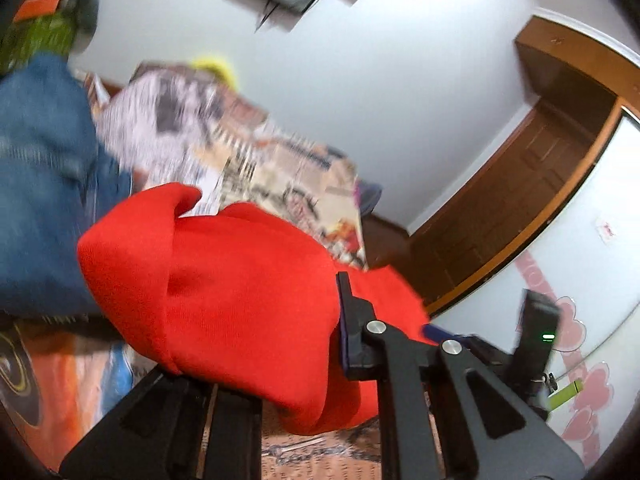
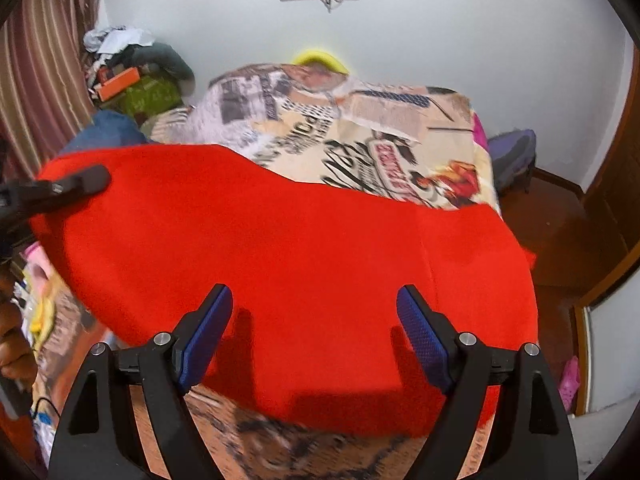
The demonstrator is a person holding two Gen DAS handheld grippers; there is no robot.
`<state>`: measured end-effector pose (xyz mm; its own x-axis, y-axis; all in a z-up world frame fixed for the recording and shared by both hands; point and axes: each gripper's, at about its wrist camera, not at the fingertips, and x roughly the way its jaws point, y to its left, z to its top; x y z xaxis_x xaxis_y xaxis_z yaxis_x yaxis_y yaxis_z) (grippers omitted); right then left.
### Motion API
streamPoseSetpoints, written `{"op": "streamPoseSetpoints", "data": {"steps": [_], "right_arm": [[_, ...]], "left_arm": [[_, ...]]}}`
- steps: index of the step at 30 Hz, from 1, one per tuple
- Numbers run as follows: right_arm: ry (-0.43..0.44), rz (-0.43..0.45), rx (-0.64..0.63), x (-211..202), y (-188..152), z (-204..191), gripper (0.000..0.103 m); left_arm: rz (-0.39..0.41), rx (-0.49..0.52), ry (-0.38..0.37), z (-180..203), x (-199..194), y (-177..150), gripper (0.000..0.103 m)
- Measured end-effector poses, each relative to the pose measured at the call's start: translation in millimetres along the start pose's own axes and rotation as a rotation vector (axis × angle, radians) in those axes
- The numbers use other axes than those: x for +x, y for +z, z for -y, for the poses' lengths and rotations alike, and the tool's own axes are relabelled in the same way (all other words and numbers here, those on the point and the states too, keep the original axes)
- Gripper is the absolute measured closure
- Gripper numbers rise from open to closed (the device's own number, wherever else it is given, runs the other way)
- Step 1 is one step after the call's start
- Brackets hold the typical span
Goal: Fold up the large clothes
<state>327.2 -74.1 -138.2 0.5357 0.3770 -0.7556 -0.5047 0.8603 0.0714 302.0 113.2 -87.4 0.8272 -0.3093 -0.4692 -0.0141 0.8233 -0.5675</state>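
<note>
A large red garment [image 2: 304, 248] lies spread on a bed with a newspaper-print cover [image 2: 360, 136]. My right gripper [image 2: 314, 320] is open, its blue-padded fingers [image 2: 208, 332] hovering just above the garment's near part. My left gripper shows at the far left of the right wrist view [image 2: 80, 184], resting on the garment's left edge. In the left wrist view the red garment [image 1: 240, 300] is bunched over my left gripper [image 1: 304, 360]; one blue-padded finger [image 1: 348, 328] presses against the cloth, and the other finger is hidden beneath it.
Blue denim clothing [image 1: 44, 184] lies at the bed's left. A pile of clutter [image 2: 132, 80] sits in the back left corner by a striped curtain [image 2: 44, 80]. A wooden door [image 1: 520, 208] and brown floor [image 2: 560, 248] are to the right.
</note>
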Motion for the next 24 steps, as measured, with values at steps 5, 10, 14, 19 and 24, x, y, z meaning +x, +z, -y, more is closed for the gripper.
{"op": "streamPoseSetpoints", "data": {"steps": [5,10,14,19,24], "right_arm": [[0.100,-0.028,-0.024,23.1,7.1,-34.6,0.021],[0.210,-0.175,-0.030,79.6,-4.3,-66.7,0.021],[0.238,-0.299,-0.026,125.1,-15.2,-82.7,0.021],[0.259,-0.247,-0.004,97.1,-14.2,-64.9,0.021],[0.129,-0.112,0.024,35.6,-21.0,-10.2,0.021]], "left_arm": [[0.089,0.101,0.056,8.3,-37.0,12.7,0.090],[0.091,0.266,0.282,15.1,-37.1,2.6,0.091],[-0.003,0.303,0.363,2.3,-8.8,-5.1,0.090],[-0.020,0.324,0.357,6.1,5.9,-8.1,0.091],[-0.044,0.407,0.283,50.8,32.9,-14.5,0.091]]}}
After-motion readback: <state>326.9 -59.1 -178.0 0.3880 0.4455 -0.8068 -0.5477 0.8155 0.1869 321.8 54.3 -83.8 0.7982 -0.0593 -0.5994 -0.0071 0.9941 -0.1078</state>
